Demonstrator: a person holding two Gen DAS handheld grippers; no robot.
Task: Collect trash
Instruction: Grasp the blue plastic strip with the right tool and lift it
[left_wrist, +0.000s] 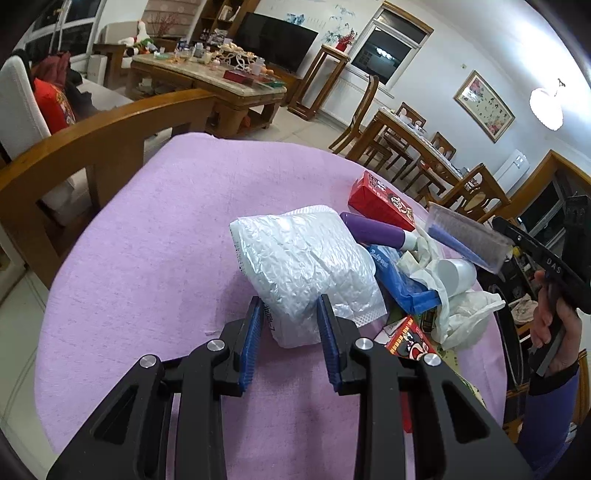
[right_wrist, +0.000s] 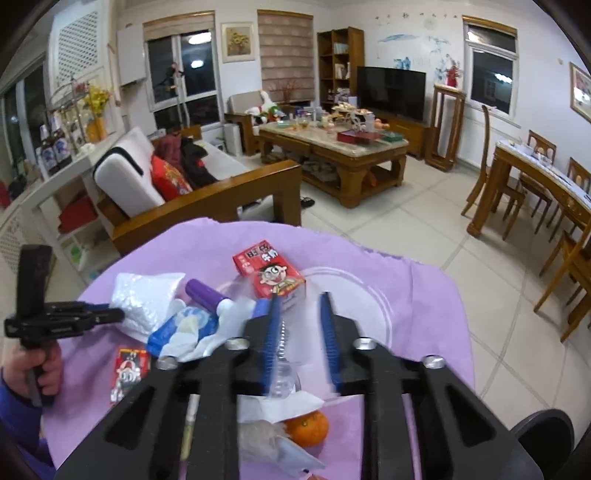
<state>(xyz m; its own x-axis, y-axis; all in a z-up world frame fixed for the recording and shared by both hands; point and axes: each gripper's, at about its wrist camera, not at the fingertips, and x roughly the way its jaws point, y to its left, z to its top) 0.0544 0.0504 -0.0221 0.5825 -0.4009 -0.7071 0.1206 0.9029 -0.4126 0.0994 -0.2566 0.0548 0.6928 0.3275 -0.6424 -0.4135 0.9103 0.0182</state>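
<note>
A crumpled white bubble mailer (left_wrist: 303, 258) lies on the purple tablecloth (left_wrist: 147, 240). My left gripper (left_wrist: 290, 314) is shut on its near corner, blue pads pressing both sides; from the right wrist view the left gripper (right_wrist: 120, 314) reaches the mailer (right_wrist: 144, 295) from the left. Behind it sit a red milk carton (left_wrist: 380, 203), a purple tube (left_wrist: 373, 230), a blue plastic bag (left_wrist: 402, 284) and crumpled white tissue (left_wrist: 461, 306). My right gripper (right_wrist: 300, 314) hovers over the carton (right_wrist: 273, 277), its pads blurred and apart with only cloth showing between them.
A small red box (right_wrist: 129, 369), an orange (right_wrist: 308, 426), a tissue (right_wrist: 291, 404) and something clear like a bottle neck (right_wrist: 284, 384) lie under the right gripper. A wooden sofa arm (left_wrist: 110, 136) stands past the table's far edge. Dining chairs (right_wrist: 509, 192) stand to the right.
</note>
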